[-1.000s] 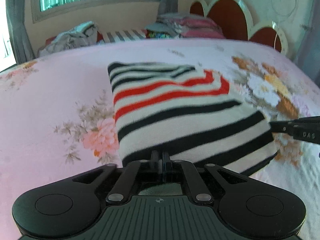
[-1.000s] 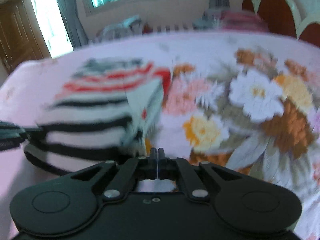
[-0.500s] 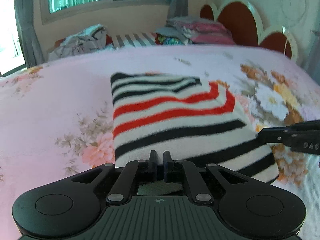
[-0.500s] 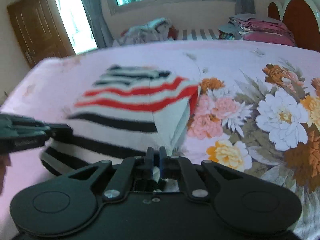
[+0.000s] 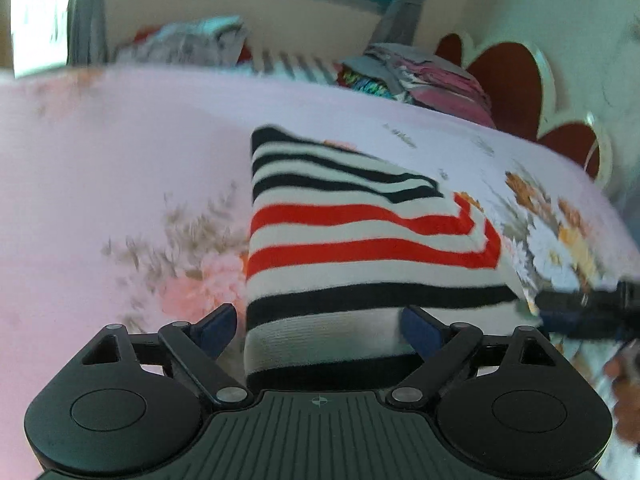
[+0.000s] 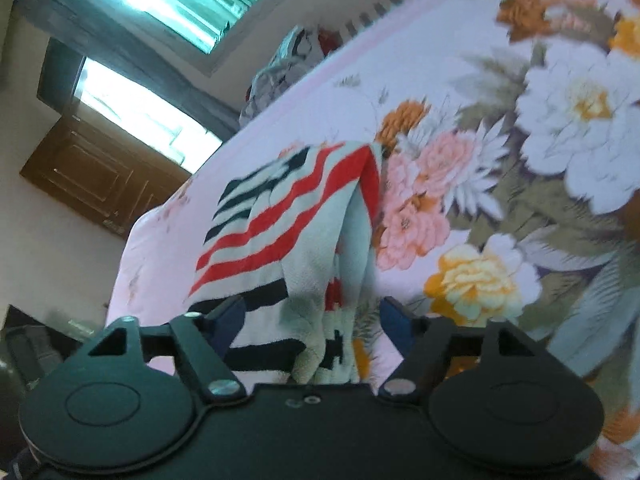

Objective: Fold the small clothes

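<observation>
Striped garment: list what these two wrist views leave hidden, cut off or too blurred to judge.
- Left wrist view: the striped garment's near hem is hidden behind the left gripper body.
- Left wrist view: the right gripper is smeared and cut by the right edge.
- Right wrist view: the garment's lower edge sits behind the right gripper's body; its inner folded layers are in shadow.
- Both views: the clothes pile is too blurred to identify.

Two low, close wrist views sharing the striped garment.
</observation>
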`<state>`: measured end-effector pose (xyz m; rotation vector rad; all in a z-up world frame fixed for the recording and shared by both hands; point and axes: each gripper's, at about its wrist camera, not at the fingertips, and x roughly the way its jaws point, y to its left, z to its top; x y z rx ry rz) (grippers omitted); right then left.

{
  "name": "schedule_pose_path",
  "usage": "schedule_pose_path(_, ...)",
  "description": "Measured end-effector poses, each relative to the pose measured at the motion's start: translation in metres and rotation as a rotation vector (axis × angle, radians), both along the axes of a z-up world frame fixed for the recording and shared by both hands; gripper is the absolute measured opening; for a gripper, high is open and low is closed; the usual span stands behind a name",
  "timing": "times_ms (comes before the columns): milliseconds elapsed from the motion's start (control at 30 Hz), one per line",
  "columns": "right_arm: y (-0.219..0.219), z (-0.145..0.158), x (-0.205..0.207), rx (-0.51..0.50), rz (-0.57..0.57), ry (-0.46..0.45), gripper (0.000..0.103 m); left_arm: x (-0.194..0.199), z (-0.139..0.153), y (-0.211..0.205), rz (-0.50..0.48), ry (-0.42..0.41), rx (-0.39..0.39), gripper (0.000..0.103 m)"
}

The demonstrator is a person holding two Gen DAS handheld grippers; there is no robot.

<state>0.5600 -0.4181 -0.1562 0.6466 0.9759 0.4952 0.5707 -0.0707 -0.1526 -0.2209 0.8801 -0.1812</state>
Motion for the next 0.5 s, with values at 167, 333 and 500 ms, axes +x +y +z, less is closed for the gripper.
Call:
schedule_pose_path(167, 0.008, -0.015, 0.01, -0.002, 0.036, 0.028, 0.076, 0.011, -0.02, 0.02, 0.001, 0.07, -0.189, 0.089)
schedule_pose_path(333, 0.029, -0.015, 0.019, -0.039, 0.08, 0.03, 0.058, 0.015, -0.031, 0.023, -0.026, 0.083, -0.247, 0.089)
schedule_pose_path(500, 0.036, -0.017, 0.025, -0.023, 0.09, 0.019, 0.057, 0.023, -0.038, 0.023, -0.05, 0.099, -0.268, 0.089)
